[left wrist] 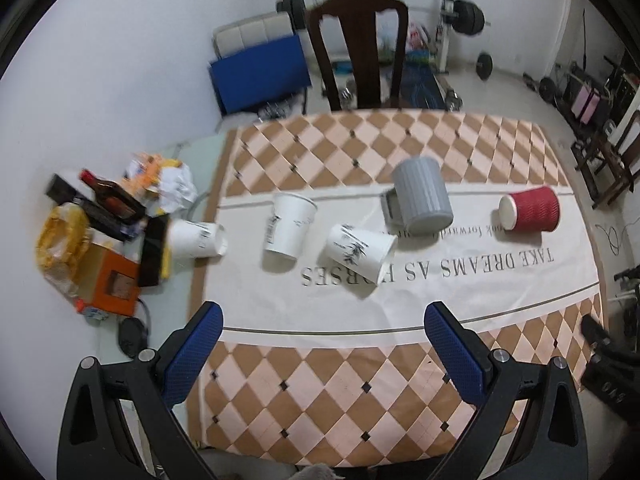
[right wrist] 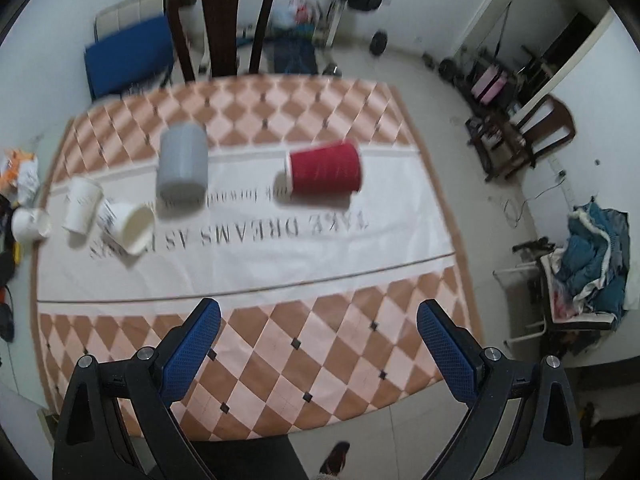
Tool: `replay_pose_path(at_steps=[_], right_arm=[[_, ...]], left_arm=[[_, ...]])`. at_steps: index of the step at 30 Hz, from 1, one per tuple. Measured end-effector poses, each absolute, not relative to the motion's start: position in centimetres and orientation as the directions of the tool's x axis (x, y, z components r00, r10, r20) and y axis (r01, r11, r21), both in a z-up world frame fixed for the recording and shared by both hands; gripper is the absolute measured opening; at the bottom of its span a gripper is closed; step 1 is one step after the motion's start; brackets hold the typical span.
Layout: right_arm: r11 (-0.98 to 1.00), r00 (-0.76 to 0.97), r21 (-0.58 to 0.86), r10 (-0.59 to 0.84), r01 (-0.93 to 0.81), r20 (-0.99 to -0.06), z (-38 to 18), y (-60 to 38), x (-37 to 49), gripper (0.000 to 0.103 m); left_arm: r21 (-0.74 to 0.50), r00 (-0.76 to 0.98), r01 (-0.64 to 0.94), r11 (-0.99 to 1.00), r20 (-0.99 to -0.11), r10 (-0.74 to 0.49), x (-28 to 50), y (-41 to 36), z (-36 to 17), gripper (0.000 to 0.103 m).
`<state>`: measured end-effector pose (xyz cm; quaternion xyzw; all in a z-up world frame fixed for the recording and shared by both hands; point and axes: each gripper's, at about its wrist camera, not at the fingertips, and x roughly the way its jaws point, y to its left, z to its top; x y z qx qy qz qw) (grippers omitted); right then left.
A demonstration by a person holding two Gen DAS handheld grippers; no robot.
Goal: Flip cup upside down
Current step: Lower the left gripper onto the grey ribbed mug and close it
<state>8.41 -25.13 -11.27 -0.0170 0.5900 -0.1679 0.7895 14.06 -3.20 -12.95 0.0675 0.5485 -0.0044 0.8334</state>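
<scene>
Several cups lie on their sides on the table's white cloth band [left wrist: 460,292]. A red ribbed cup [left wrist: 530,210] lies at the right, also in the right wrist view [right wrist: 325,172]. A grey ribbed cup [left wrist: 423,196] [right wrist: 183,164] lies mid-table. Three white paper cups lie to the left: one [left wrist: 360,252] [right wrist: 128,226], one [left wrist: 289,226] [right wrist: 82,210], and one at the table's left edge [left wrist: 196,239] [right wrist: 30,226]. My left gripper [left wrist: 323,320] is open and empty above the near table edge. My right gripper [right wrist: 319,316] is open and empty, also high over the near side.
A dark wooden chair [left wrist: 360,52] stands at the far side of the table. A blue folded mat [left wrist: 260,76] leans on the wall. Bottles, boxes and bags [left wrist: 100,232] clutter the floor at the left. Gym weights [left wrist: 468,16] and a clothes-covered chair [right wrist: 592,264] stand around the room.
</scene>
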Motion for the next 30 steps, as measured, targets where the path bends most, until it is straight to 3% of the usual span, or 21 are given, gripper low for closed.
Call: replay_pose_path(at_steps=[7, 11, 15, 22, 30], right_arm=[[0.962, 0.128, -0.196, -0.222, 0.189, -0.967, -19.9, -26.7, 12.7, 0.098], [0.97, 0.053, -0.161, -0.173, 0.18, -0.983, -23.9, -28.2, 14.9, 0.086], [0.965, 0.017, -0.152, -0.159, 0.215, -0.987, -26.9, -30.5, 17.0, 0.084], [0.945, -0.046, -0.158, -0.151, 0.285, -0.987, -31.0, -34.7, 19.1, 0.077], [0.95, -0.075, -0.141, -0.125, 0.278, -0.989, -33.4, -35.8, 20.2, 0.077]], left_arm=[[0.006, 0.255, 0.073, 0.997, -0.967, -0.013, 18.5, -4.6, -18.1, 0.102], [-0.06, 0.185, 0.062, 0.996, -0.98, -0.07, 21.7, -6.4, -19.9, 0.102], [-0.104, 0.144, 0.071, 0.992, -0.983, -0.113, 25.6, -8.9, -21.6, 0.094], [-0.093, 0.068, 0.098, 0.991, -0.993, -0.099, 30.2, -12.0, -25.5, 0.094], [-0.102, -0.013, 0.101, 0.99, -0.995, -0.101, 32.0, -13.6, -29.7, 0.094]])
